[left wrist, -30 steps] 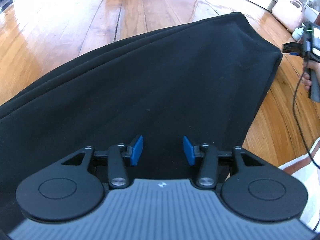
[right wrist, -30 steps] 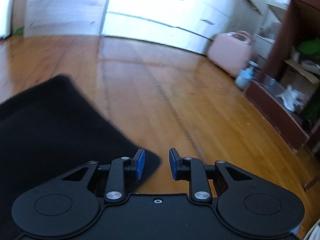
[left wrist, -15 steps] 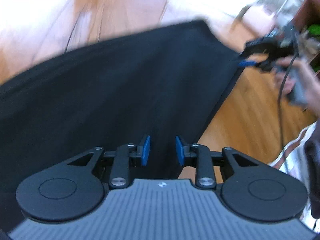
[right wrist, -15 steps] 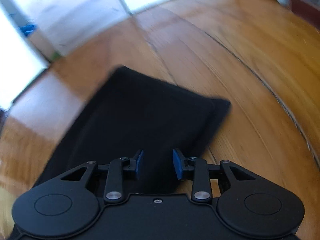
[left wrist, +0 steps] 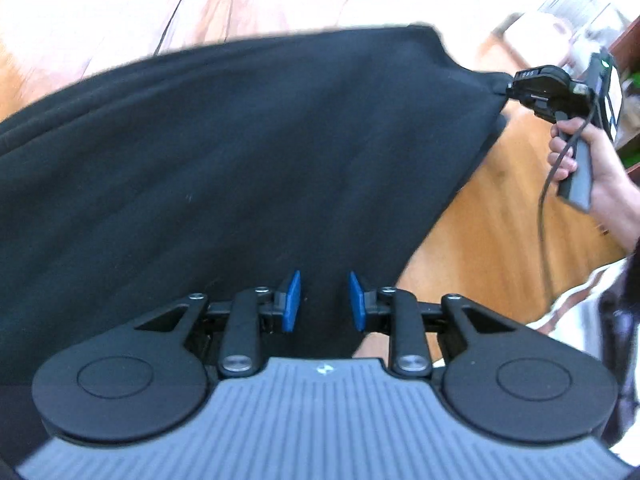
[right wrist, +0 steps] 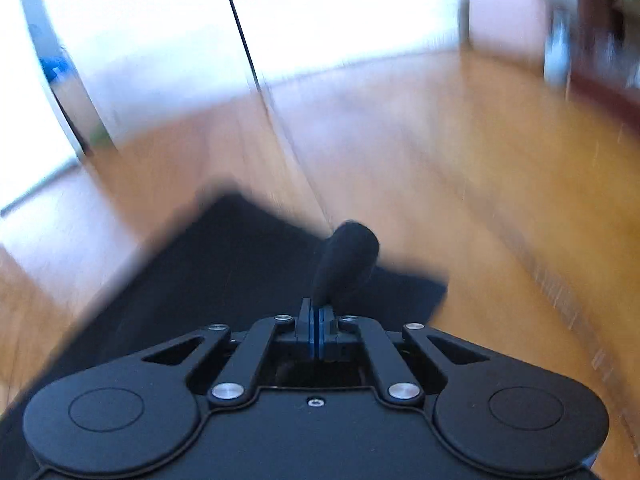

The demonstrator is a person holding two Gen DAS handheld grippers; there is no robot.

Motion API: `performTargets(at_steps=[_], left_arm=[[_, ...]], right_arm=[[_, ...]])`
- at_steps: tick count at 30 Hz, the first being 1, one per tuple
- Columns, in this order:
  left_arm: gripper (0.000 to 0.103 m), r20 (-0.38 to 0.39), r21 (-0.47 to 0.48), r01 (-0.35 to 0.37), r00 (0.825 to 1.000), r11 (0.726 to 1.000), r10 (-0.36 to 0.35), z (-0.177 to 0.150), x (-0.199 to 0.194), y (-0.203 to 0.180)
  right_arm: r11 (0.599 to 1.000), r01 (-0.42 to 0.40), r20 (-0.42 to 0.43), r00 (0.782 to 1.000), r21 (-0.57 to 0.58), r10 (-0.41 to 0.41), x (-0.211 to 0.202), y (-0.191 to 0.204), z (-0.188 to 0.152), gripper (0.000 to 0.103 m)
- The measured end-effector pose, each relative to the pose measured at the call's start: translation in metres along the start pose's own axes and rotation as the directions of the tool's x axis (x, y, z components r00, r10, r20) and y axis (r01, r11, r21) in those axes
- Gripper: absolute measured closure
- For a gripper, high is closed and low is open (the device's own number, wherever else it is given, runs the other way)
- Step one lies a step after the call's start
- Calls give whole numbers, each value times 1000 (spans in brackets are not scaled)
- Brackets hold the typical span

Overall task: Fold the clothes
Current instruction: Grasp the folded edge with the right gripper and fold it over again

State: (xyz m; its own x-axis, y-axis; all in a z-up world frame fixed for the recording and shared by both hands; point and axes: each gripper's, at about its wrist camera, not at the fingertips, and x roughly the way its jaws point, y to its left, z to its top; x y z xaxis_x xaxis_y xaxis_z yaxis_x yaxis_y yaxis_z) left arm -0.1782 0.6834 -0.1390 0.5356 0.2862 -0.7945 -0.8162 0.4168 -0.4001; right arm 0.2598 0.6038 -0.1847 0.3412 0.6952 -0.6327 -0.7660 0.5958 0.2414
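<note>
A second ago the right claw (right wrist: 317, 320) hovered spread over bare floor (right wrist: 500, 200); now it is pressed together on a corner of the black garment (left wrist: 240, 160), lifting it, which suggests a fold. The rest lies flat on the floor. The left claw (left wrist: 323, 300) hangs spread above the cloth's near edge.
</note>
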Motion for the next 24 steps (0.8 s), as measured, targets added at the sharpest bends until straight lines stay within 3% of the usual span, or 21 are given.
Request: performTargets(at_steps=[2, 4, 8, 13, 16, 19, 21, 22, 23, 24], left_arm=[[68, 40, 11, 39, 998, 999, -40, 1, -13, -2], [60, 16, -3, 30, 999, 1000, -30, 1, -6, 0], [60, -39, -32, 5, 999, 999, -6, 0, 10, 4], [59, -37, -38, 15, 999, 999, -17, 0, 7, 7], [58, -49, -58, 10, 999, 998, -13, 0, 1, 15], [55, -14, -38, -51, 999, 998, 51, 0, -26, 25], [53, 45, -44, -150, 987, 988, 152, 3, -53, 40], [53, 61, -61, -208, 975, 976, 212, 4, -64, 49], [53, 70, -87, -287, 954, 954, 293, 4, -76, 62], [53, 82, -124, -347, 930, 930, 358, 4, -86, 77]], right_arm=[[998, 48, -8, 999, -37, -48, 4, 0, -3, 101], [993, 97, -19, 995, -73, -99, 10, -1, -6, 101], [970, 193, -36, 979, -147, -200, 21, -2, -12, 101], [922, 305, -45, 945, -240, -324, 35, -4, -20, 99], [866, 443, 49, 895, -234, -444, 24, 2, -18, 83], [799, 577, 144, 816, -167, -560, 5, 8, -14, 73], [913, 384, 78, 923, -140, -376, -11, 22, -15, 63], [954, 275, 46, 961, -121, -272, -18, 29, -16, 57], [982, 163, 16, 987, -98, -163, -26, 36, -16, 57], [991, 73, -42, 996, -113, -78, -26, 52, -22, 57]])
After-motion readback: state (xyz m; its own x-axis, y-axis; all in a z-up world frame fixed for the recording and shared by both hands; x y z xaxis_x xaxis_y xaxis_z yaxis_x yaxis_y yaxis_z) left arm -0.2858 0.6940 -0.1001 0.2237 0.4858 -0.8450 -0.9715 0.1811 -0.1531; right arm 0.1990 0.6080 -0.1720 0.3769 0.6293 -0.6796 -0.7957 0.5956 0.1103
